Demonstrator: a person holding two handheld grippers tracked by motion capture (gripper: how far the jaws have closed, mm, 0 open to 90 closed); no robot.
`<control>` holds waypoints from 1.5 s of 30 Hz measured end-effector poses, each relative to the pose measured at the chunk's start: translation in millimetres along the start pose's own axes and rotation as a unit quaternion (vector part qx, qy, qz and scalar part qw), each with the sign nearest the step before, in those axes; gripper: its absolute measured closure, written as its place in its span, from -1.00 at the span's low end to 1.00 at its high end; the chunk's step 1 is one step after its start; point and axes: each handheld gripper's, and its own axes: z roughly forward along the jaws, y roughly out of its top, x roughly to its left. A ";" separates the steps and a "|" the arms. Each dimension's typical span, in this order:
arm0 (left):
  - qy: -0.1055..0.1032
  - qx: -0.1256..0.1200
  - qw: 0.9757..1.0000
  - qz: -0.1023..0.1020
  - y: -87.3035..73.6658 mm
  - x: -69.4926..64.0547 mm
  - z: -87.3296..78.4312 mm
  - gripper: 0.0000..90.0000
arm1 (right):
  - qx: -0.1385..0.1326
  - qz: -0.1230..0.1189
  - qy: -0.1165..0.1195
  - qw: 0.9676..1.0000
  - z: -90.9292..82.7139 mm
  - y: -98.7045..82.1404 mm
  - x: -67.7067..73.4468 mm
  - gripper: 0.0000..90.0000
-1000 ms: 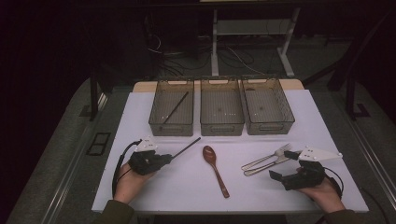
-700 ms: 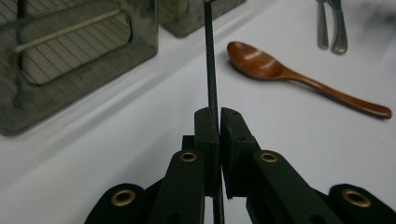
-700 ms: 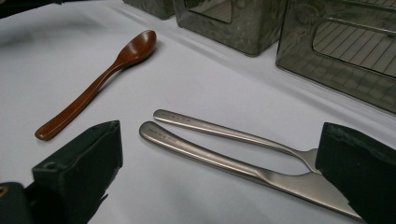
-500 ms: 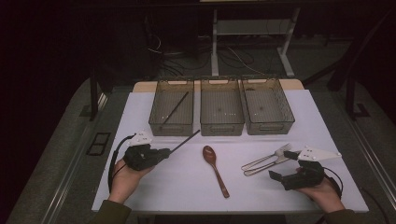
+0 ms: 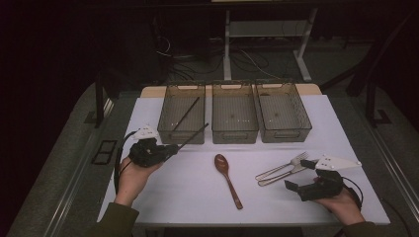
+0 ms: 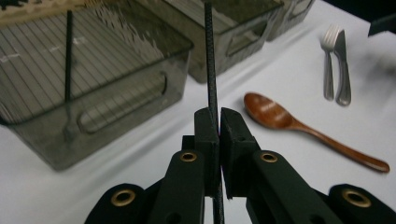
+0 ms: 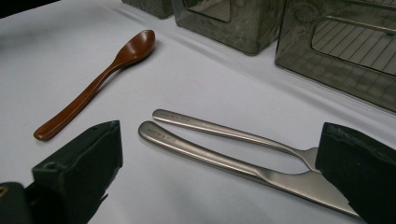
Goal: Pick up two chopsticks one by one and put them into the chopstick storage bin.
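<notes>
Left gripper (image 5: 170,149), near-left part of the white table (image 5: 197,192): jaws pinched tight on a thin black chopstick (image 5: 193,137). In the left gripper view the pads close on the chopstick (image 6: 211,70) from both sides, with its shaft running straight up between them. From the high view the stick slants away from the gripper toward the far right, its free end at about the near wall of the left bin (image 5: 182,114), seemingly above the rim, though the dim picture makes the height hard to judge.

A second black chopstick (image 5: 186,114) lies slanted inside that left bin; also seen through the bin's ribbed wall in the left gripper view (image 6: 68,56).

Middle bin (image 5: 234,111) and right bin (image 5: 283,110) stand in a row with the left one along the far side of the table, close beside one another.

Brown wooden spoon (image 5: 228,179) lies on the table near the centre, bowl toward the bins, handle toward the near edge, well apart from both grippers.

Right gripper (image 5: 300,176), near-right: jaws spread wide, gripping nothing. A metal fork (image 7: 233,133) and metal knife (image 7: 224,161) lie side by side on the table between the jaws in the right gripper view, handles pointing left.
</notes>
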 end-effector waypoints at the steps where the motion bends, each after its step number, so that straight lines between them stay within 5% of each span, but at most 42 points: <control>1: 0.002 -0.001 1.000 0.000 3.5 1.3 0.4 0.89 | 0.000 0.000 0.000 1.000 -0.1 -0.1 0.0 -0.99; 13: 0.022 -0.023 0.999 0.002 47.1 15.6 3.2 0.89 | -0.002 0.003 -0.001 1.000 -0.9 -0.2 -0.6 -0.99; 24: 0.051 -0.016 0.999 -0.006 77.3 35.0 21.2 0.89 | -0.002 0.004 -0.001 1.000 -1.2 -0.1 -0.8 -0.99; 45: 0.110 0.009 0.992 -0.060 93.6 87.8 81.8 0.89 | -0.006 0.004 0.001 1.000 -2.5 -0.4 -1.9 -1.00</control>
